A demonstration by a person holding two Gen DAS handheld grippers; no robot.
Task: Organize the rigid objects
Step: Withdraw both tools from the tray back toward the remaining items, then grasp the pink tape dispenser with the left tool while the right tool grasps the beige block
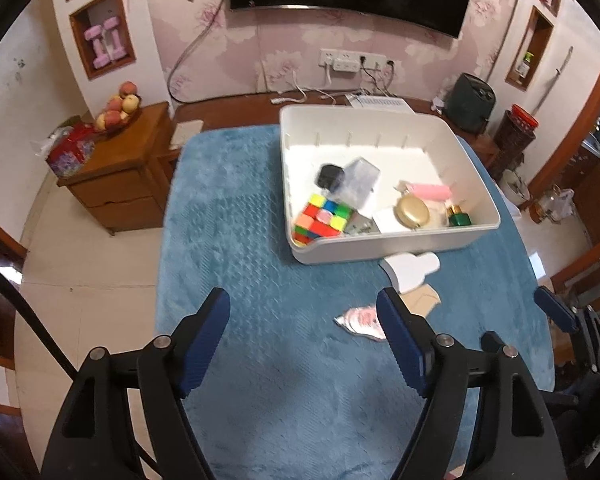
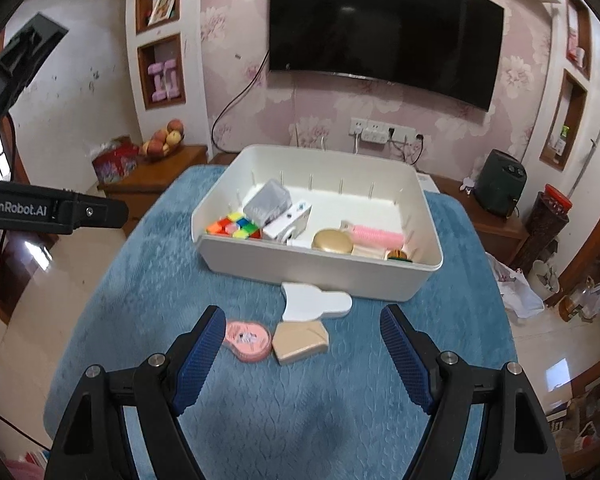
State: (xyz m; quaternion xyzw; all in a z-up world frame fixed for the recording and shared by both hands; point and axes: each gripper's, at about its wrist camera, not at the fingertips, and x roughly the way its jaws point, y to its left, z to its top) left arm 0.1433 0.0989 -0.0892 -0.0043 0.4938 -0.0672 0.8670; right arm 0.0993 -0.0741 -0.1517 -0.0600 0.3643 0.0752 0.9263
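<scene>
My left claw [image 1: 304,344] is released, its two blue fingers wide apart over the blue cloth [image 1: 260,264], and it grasps nothing. My right claw [image 2: 302,354] is also released and empty, the fingers spread the same way. Ahead of both claws stands the white bin [image 2: 320,268] on the cloth. Inside the bin, seen from my right claw, a colour cube [image 2: 234,227] lies at the far left, a grey box [image 2: 267,202] leans behind it, a white camera-like thing [image 2: 290,224] is beside that, then a round gold case [image 2: 333,241] and a pink roller [image 2: 378,236] toward the right. A small green bottle with a gold cap [image 1: 458,216] sits in the right near corner.

Three things are outside the bin, between it and my right claw: a white bottle-shaped piece [image 2: 318,300] touching or almost touching the bin wall, a tan wedge box [image 2: 300,340] just in front of the fingers, and a pink tape dispenser [image 2: 247,338] just beside my left finger of that claw. Its print is too small to read.

On the body of the left gripper, seen at the left edge of the right view, I read "GenRobot.AI" [image 2: 15,206]
</scene>
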